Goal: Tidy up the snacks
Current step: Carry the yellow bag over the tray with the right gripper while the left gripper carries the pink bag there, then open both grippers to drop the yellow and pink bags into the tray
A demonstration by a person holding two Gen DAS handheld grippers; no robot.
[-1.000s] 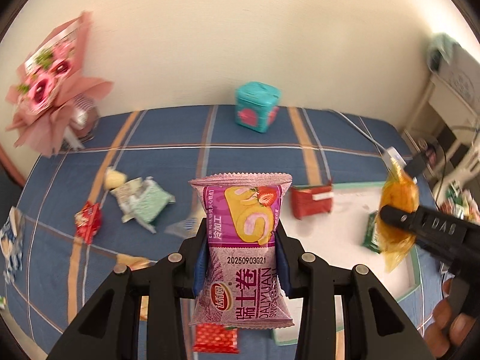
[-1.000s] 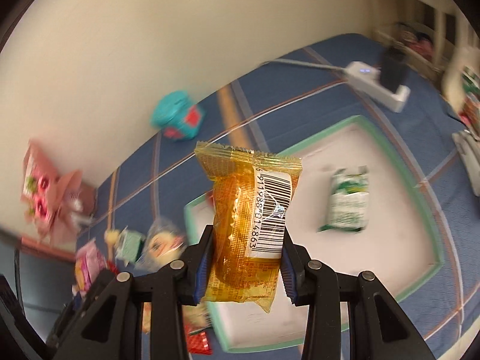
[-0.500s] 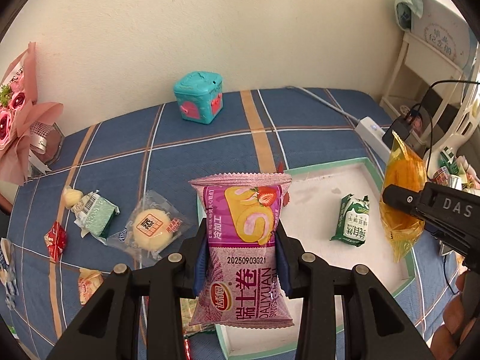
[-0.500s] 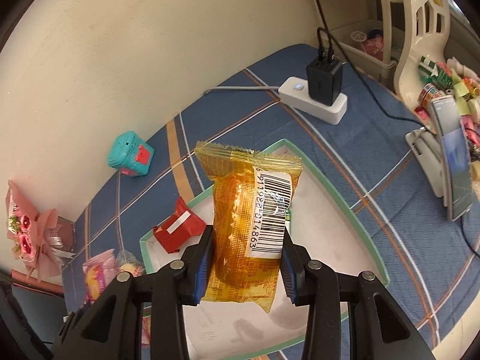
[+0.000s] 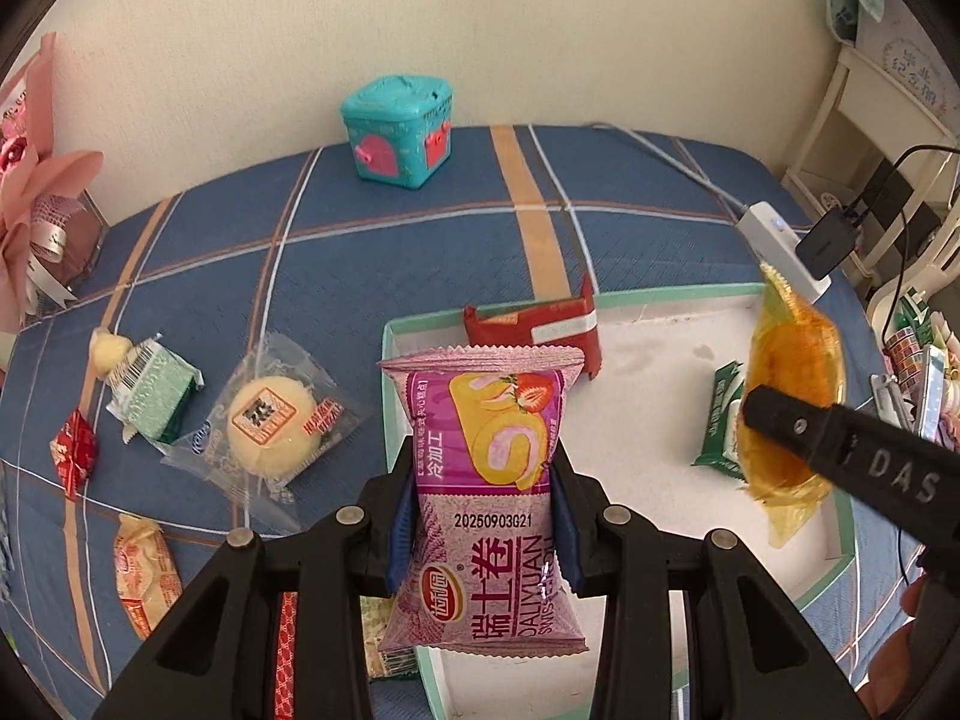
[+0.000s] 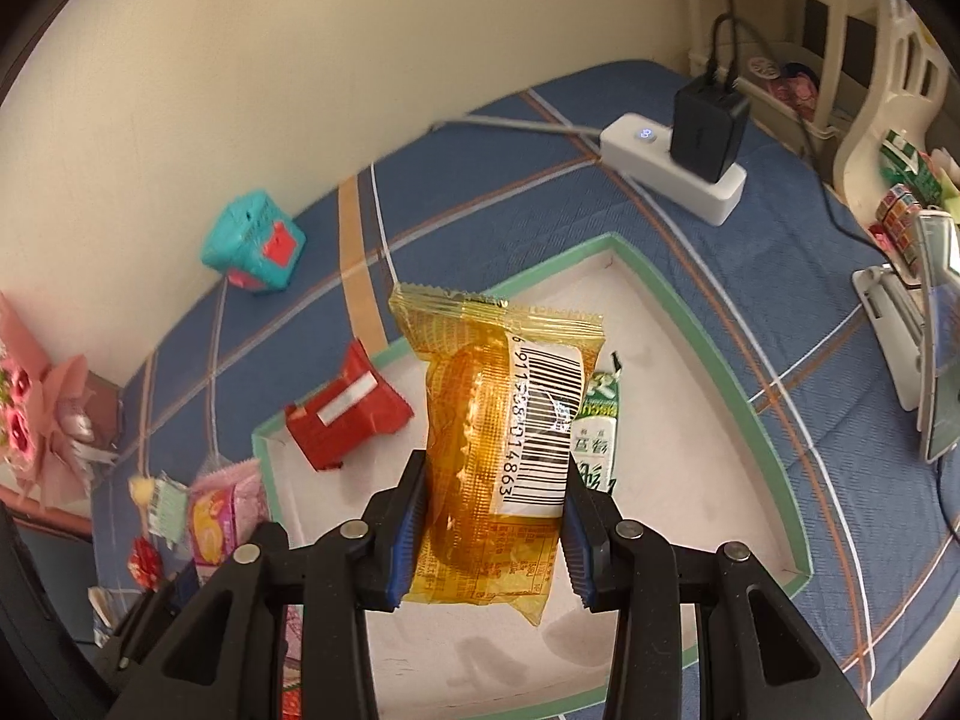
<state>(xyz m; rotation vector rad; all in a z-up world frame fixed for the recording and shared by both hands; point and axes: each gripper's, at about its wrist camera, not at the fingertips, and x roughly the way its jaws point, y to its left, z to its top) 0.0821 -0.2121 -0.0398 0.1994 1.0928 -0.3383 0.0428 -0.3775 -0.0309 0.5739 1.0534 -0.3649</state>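
My left gripper (image 5: 483,525) is shut on a purple Swiss-roll packet (image 5: 489,480), held above the left edge of the white tray with a green rim (image 5: 660,298). My right gripper (image 6: 495,531) is shut on a yellow-orange packet (image 6: 498,444) over the tray (image 6: 720,360); packet and gripper also show in the left wrist view (image 5: 789,396). In the tray lie a red packet (image 5: 534,327) (image 6: 345,414) and a green packet (image 5: 720,420) (image 6: 594,438).
On the blue plaid cloth left of the tray lie a clear-wrapped round cake (image 5: 267,420), a green-white packet (image 5: 150,387), a small red candy (image 5: 73,453) and an orange packet (image 5: 144,576). A teal box (image 5: 399,129), power strip (image 6: 672,165), pink bouquet (image 5: 36,210).
Both grippers have moved rightward over the tray with their packets still held. The tray and its red and green packets now sit closer and more central in both views.
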